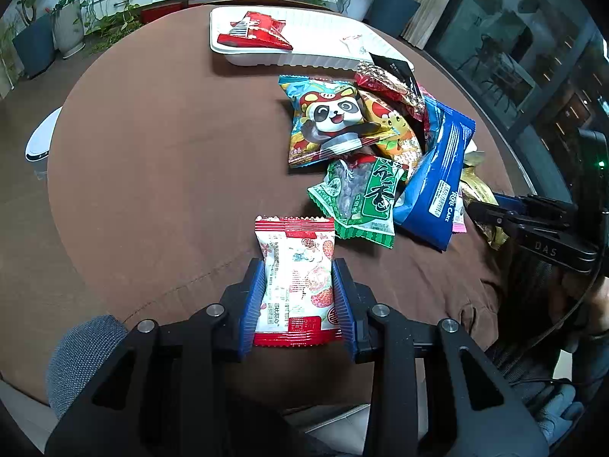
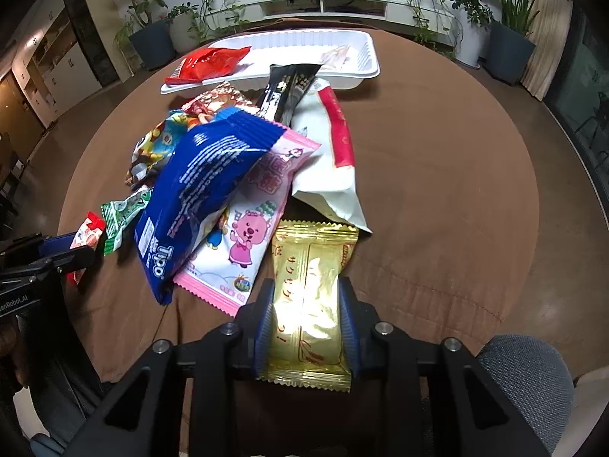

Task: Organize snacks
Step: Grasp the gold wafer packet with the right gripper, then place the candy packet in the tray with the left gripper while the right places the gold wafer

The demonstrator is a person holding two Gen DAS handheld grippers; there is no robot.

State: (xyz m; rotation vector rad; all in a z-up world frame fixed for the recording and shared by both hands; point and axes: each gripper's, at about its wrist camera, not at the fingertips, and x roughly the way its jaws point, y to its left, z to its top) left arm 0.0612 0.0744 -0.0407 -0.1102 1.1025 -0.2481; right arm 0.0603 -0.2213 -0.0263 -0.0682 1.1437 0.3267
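Observation:
My left gripper is shut on a red-and-white snack packet, held over the brown table in front of the pile. My right gripper is shut on a gold snack packet at the near edge of the pile. The pile holds a blue Tipo bag, a pink packet, a white-and-red bag, a panda packet and a green packet. A white tray at the far side holds a red packet and a small clear packet.
The round table has a brown cloth. A black packet leans on the tray's near rim. Grey chair backs sit close behind each gripper. Potted plants and a white shelf stand beyond the table.

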